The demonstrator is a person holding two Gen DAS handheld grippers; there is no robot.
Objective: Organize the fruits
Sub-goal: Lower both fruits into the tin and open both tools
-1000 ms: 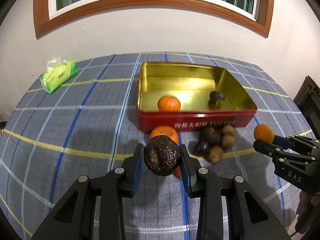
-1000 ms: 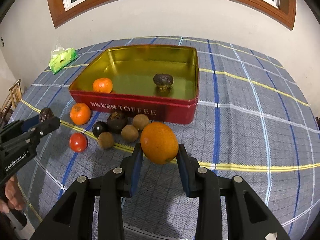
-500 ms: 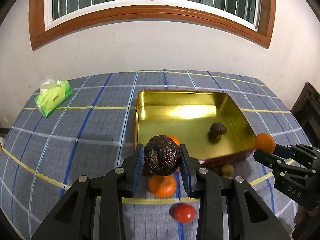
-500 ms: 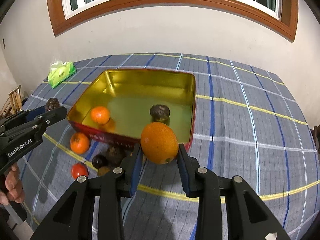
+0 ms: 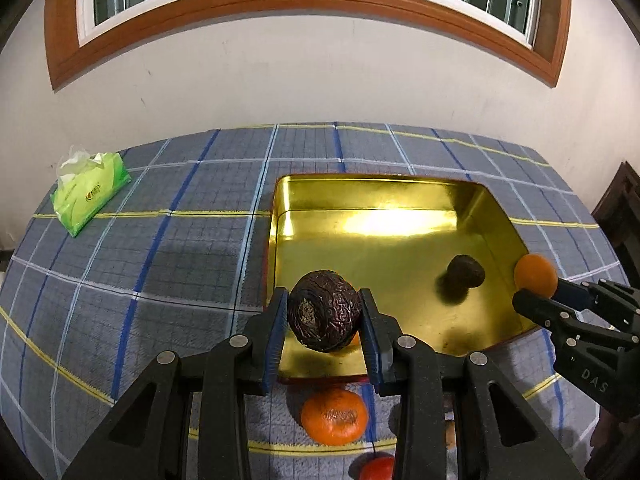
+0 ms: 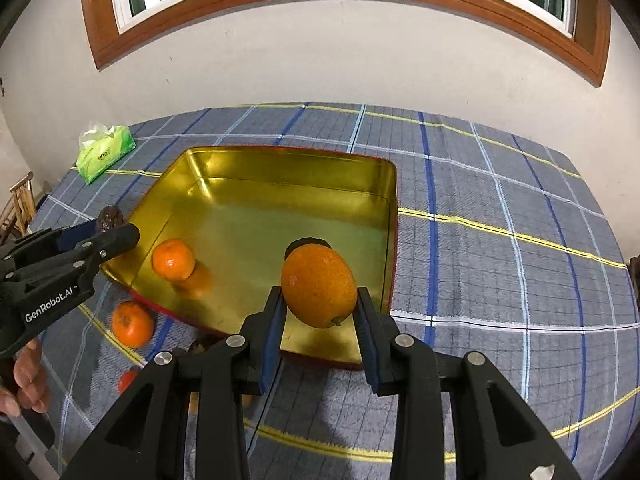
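My left gripper point(image 5: 324, 320) is shut on a dark wrinkled passion fruit point(image 5: 323, 315) and holds it over the near left corner of the gold tin with red walls point(image 5: 380, 200). My right gripper point(image 6: 319, 320) is shut on a large orange point(image 6: 319, 287) above the tin's near right part point(image 6: 280, 184). Inside the tin lie a small mandarin point(image 6: 173, 259) and a dark fruit point(image 5: 464, 272). The right gripper also shows in the left wrist view point(image 5: 540, 288), and the left gripper in the right wrist view point(image 6: 116, 232).
On the checked cloth in front of the tin lie a mandarin point(image 5: 334, 416), a red tomato point(image 5: 374, 467) and dark fruits mostly hidden by my fingers. A green tissue pack point(image 5: 90, 192) lies at the far left. A wall stands behind the table.
Both grippers have risen and moved forward with their fruit, from in front of the tin to above it. The loose fruits now lie beneath and behind the fingers.
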